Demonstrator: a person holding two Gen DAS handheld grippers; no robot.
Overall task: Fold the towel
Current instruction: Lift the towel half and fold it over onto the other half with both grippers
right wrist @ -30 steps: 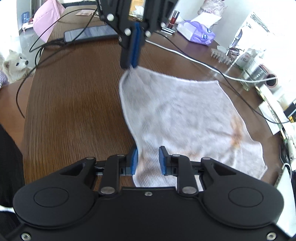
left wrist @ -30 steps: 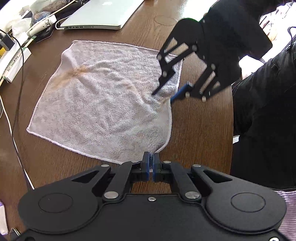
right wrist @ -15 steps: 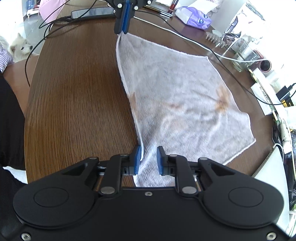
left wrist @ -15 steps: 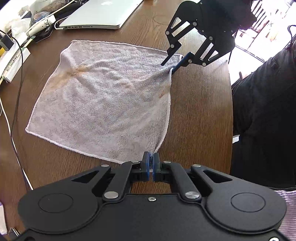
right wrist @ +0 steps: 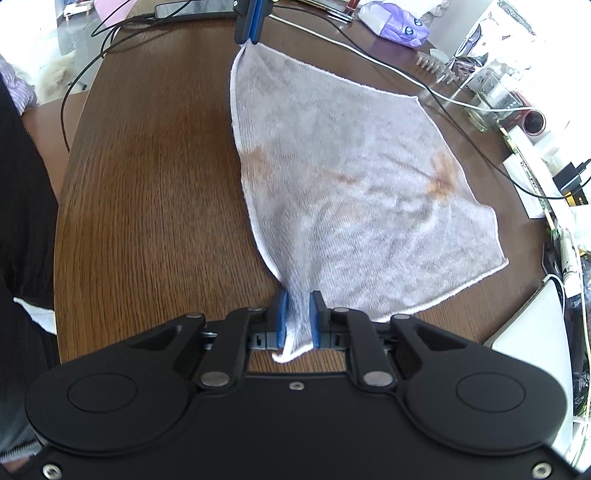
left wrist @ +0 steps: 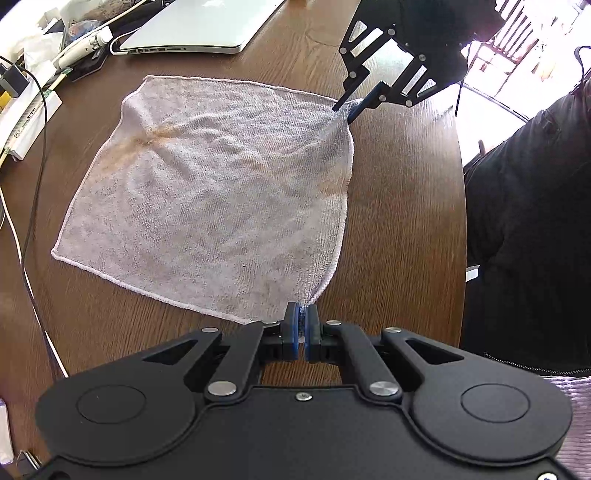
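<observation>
A white towel (left wrist: pixel 221 184) with brown stains lies spread flat on the brown wooden table (left wrist: pixel 399 206). It also shows in the right wrist view (right wrist: pixel 351 177). My left gripper (left wrist: pixel 302 325) is shut on one near corner of the towel. My right gripper (right wrist: pixel 298 314) is shut on the other corner along the same edge, with the cloth bunched between its blue pads. Each gripper shows in the other's view: the right one (left wrist: pixel 349 110) and the left one (right wrist: pixel 251 33). The edge between them is pulled straight.
A silver laptop (left wrist: pixel 199 26) lies beyond the towel. Cables (left wrist: pixel 29 206), boxes and clutter line the far side of the table. A purple tissue pack (right wrist: pixel 395 22), a glass jar (right wrist: pixel 495 99) and a phone (right wrist: pixel 192 9) lie near the towel. A person in black (left wrist: pixel 535 221) stands at the table's edge.
My right gripper has moved away from the left one along the towel's edge while gripping its corner. The towel has been pulled from rumpled to flat and taut.
</observation>
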